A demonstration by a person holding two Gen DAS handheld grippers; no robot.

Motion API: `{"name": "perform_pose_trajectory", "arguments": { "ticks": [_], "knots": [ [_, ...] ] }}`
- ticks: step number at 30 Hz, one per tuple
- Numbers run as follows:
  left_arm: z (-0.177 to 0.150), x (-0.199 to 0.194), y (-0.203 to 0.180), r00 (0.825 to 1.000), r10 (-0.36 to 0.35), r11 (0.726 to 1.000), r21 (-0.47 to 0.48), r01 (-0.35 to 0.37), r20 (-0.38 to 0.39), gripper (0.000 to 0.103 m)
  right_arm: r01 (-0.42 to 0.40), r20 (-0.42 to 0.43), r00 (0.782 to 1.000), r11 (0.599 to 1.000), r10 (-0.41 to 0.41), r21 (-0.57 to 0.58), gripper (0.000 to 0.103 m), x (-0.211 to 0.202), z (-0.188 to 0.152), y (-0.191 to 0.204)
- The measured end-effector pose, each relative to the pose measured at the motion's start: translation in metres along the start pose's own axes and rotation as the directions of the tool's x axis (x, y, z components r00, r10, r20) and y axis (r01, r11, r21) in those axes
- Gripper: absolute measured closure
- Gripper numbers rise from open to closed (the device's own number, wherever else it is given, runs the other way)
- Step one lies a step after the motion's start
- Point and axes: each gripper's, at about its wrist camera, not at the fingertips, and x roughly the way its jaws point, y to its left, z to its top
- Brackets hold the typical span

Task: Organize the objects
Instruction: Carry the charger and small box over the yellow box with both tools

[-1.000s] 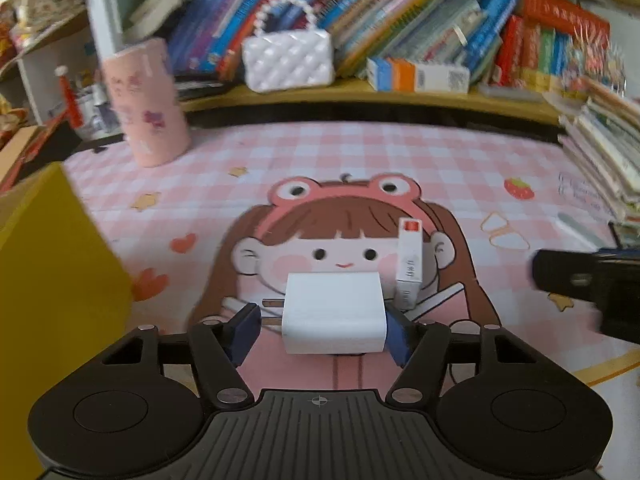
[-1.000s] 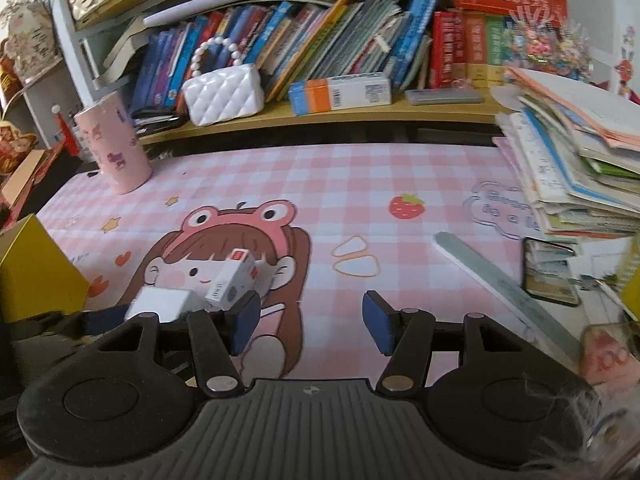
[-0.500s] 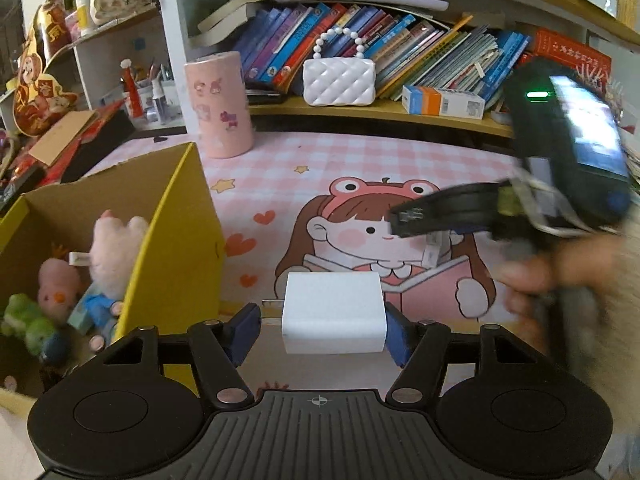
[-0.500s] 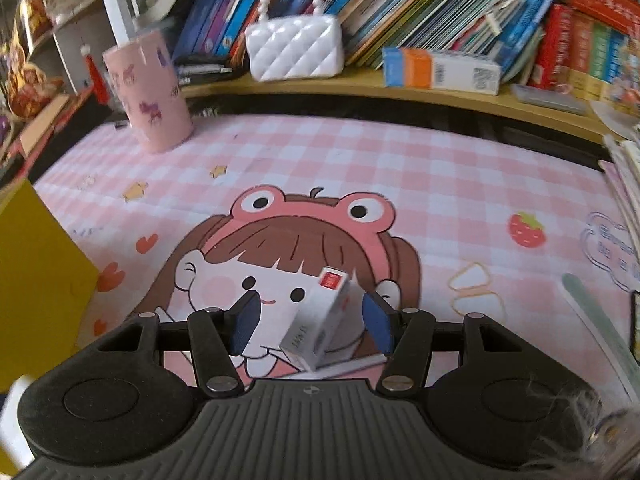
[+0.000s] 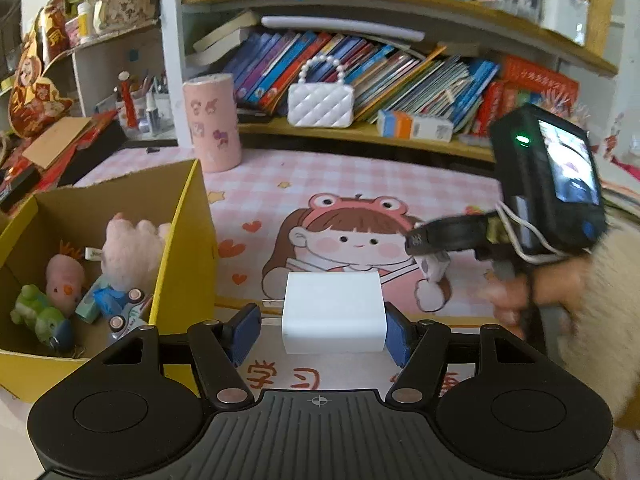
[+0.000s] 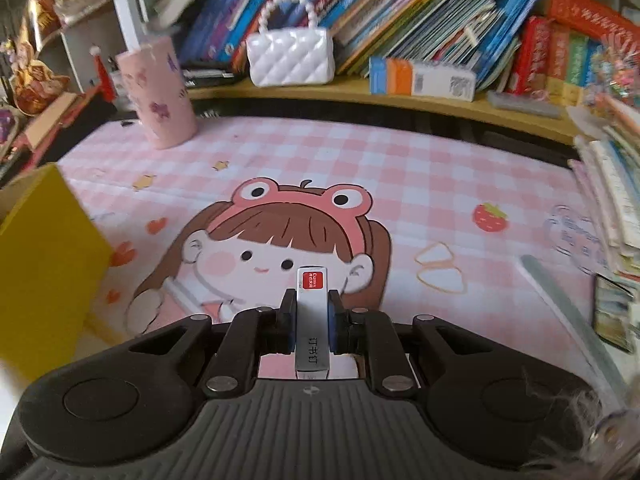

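Your left tool (image 5: 322,330) is pinching the white charger block (image 5: 334,318); its blue pads (image 5: 244,332) sit against the block's two sides, and the block's metal prongs project toward the left pad. The block is held off the bench, above the pink checked mat (image 5: 360,184). To the left of this tool stands the open yellow box (image 5: 180,260), its near wall just beside the left pad. Inside the box lie a pink plush toy (image 5: 128,248), a smaller pink chick toy (image 5: 64,284), a green toy (image 5: 38,316) and a blue toy car (image 5: 116,304).

Your right tool (image 6: 312,320) is pressed together on the small white staple box (image 6: 312,316), which bears a red label on its far end. The box stands on its narrow edge between the pads and points forward along the fingers. Below it is the cartoon girl printed on the mat (image 6: 400,168). Left of this tool, a yellow box wall (image 6: 48,264) is visible.

From the left wrist view, the right tool (image 5: 434,258) appears ahead and to the right, held by your right hand (image 5: 532,292); what it grips is blurred there.

Ahead of both tools, at the far edge of the bench, stand a pink cylindrical holder (image 5: 212,122) and a white quilted purse (image 5: 320,104) on the lower bookshelf (image 5: 360,130).
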Motion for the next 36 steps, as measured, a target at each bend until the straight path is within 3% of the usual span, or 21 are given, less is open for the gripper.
{"name": "perform_pose_trajectory", "arguments": {
  "ticks": [6,14,20,36],
  "knots": [
    [-0.014,-0.024,0.012,0.999,-0.035,0.999,-0.025,0.036,0.024,0.039,-0.004,0.047,0.999,1.000,0.004,0.012,0.089,-0.066,-0.032,0.009],
    [-0.043,-0.061,0.033,0.996,-0.074,0.997,0.008,0.073,0.049,0.039,0.020,0.038,0.999,0.998,-0.022,0.052,0.089,-0.124,-0.086,0.044],
    [-0.067,-0.080,0.062,0.997,-0.072,0.997,0.019,0.071,0.030,0.039,0.015,-0.003,1.000,0.999,-0.015,0.037,0.089,-0.143,-0.124,0.089],
    [-0.129,-0.145,0.159,1.000,0.011,1.000,-0.020,-0.011,-0.004,0.039,-0.088,-0.046,0.995,0.995,0.085,-0.055,0.089,-0.171,-0.182,0.215]
  ]
}}
